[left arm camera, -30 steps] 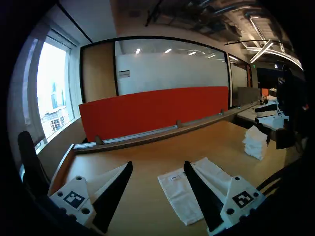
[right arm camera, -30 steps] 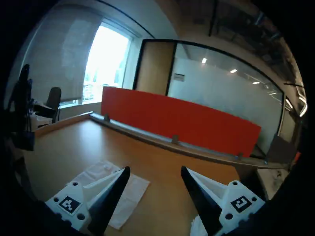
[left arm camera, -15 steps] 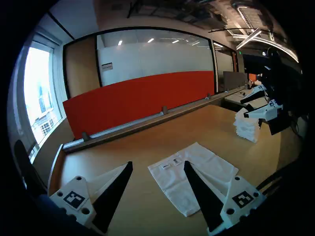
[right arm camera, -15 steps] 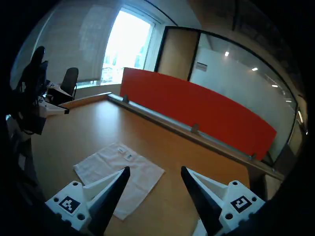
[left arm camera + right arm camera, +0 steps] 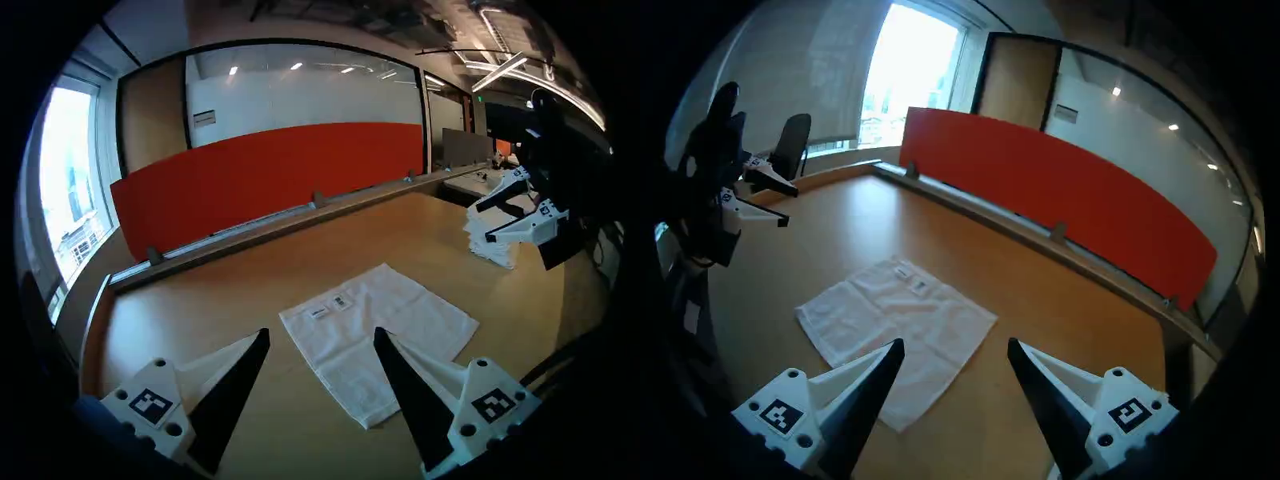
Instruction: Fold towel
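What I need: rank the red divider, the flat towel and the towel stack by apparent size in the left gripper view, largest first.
1. Red divider, widest across the view.
2. Flat towel, though it lies nearer the camera.
3. Towel stack, smallest; it sits farther off, so true size is unsure.

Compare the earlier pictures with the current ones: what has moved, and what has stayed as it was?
Both grippers turned, bringing the whole towel into view ahead of the left gripper and the right gripper. Nothing was grasped or released; both stay open. The towel remains flat and unfolded on the table, and the stack of folded towels is in place.
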### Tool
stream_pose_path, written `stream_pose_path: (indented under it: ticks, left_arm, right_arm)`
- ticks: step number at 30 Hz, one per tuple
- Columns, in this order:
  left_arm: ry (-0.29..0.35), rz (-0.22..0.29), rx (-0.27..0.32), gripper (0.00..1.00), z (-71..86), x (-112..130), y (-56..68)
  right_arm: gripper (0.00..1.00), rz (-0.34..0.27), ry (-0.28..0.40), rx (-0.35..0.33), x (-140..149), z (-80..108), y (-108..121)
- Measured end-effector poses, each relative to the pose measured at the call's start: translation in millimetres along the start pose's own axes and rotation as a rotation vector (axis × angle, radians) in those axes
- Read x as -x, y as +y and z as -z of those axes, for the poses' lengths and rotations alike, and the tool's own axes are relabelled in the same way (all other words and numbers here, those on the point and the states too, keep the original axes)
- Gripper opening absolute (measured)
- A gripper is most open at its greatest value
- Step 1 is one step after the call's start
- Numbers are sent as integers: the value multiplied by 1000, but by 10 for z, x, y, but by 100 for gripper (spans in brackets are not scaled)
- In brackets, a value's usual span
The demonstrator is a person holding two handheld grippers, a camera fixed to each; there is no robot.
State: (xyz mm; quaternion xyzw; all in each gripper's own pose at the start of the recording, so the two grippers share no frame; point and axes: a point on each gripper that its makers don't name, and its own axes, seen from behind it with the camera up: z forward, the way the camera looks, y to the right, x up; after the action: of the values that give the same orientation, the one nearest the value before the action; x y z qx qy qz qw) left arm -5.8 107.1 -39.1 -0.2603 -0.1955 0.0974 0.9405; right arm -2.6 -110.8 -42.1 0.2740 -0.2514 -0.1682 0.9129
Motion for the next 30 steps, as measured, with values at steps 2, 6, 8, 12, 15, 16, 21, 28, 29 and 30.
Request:
stream_pose_path:
  ticks: [2, 6, 8, 12, 15, 16, 21, 28, 29, 30]
  left_arm:
    - [-12, -3, 10, 97, -28, 87, 43]
    - [-35, -8, 24, 97, -81, 249, 110]
    - [-47, -11, 31, 97, -108, 325, 141]
    - [-74, -20, 47, 97, -157, 481, 198]
    - [-97, -32, 57, 97, -193, 598, 242]
    - [-102, -35, 62, 97, -204, 631, 260]
    - [-129, -32, 81, 97, -259, 781, 332]
    - [-174, -31, 111, 97, -349, 1016, 438]
    - [-180, -33, 115, 97, -360, 1046, 454]
    - [-186, -35, 120, 97, -371, 1075, 470]
  right_arm:
    - [100, -3, -11, -8, 81, -39, -36]
    - [100, -8, -38, -27, 249, -121, -112]
    - [100, -10, -50, -38, 327, -166, -153]
    - [100, -9, -71, -55, 459, -250, -224]
    - [100, -4, -89, -67, 559, -309, -276]
    - [100, -1, -96, -73, 596, -327, -298]
    - [100, 13, -130, -97, 772, -400, -386]
    - [100, 18, -180, -122, 1019, -484, -478]
    - [100, 17, -185, -126, 1047, -494, -491]
    - [100, 17, -191, -130, 1075, -503, -504]
